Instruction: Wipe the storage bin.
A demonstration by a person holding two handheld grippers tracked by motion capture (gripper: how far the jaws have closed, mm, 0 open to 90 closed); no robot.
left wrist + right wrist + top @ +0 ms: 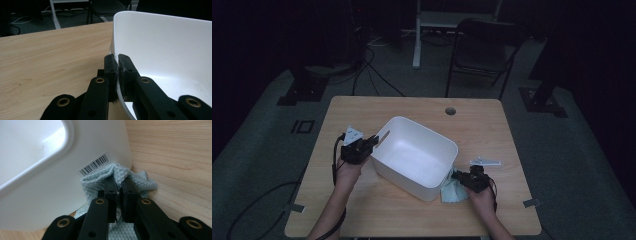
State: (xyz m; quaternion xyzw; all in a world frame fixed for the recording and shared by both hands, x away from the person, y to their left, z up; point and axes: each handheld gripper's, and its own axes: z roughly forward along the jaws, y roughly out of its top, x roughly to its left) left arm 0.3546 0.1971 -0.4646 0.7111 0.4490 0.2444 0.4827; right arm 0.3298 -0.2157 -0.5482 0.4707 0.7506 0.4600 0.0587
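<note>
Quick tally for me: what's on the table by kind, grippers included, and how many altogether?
White plastic tub: 1
Light blue cloth: 1
Grippers: 2, left gripper clamped on the tub rim, right gripper pinching the cloth
Total: 4

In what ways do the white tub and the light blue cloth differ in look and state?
The white tub is smooth, rigid and plain; the light blue cloth is soft, crumpled and woven in a small diamond pattern. The tub is far larger than the cloth, which lies against its outer wall near a barcode label. The left gripper clamps the tub's rim; the right gripper pinches the cloth. Both rest on the wooden table.
</note>
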